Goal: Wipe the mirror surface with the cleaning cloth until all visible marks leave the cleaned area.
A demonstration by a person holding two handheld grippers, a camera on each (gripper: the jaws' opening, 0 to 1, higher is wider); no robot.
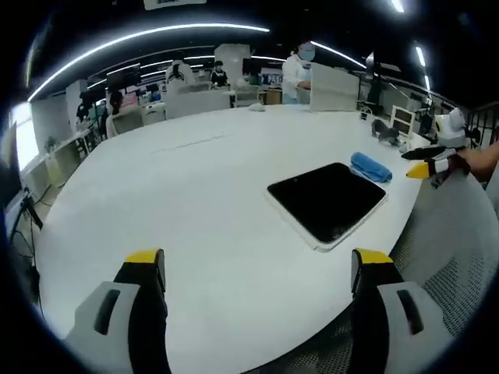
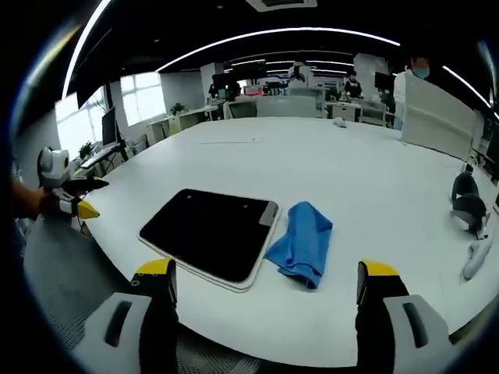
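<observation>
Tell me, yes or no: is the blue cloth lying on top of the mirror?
No. In the right gripper view the blue cloth lies crumpled on the white table beside the mirror, against its edge, not on its dark surface.

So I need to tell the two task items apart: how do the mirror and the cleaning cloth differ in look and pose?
The mirror is a dark, rigid, flat rectangular slab with a pale rim, while the cleaning cloth is blue, soft and lies crumpled. The mirror covers more of the table than the cleaning cloth. Both lie side by side on the white table, and neither is held by a hand-held gripper.
</observation>
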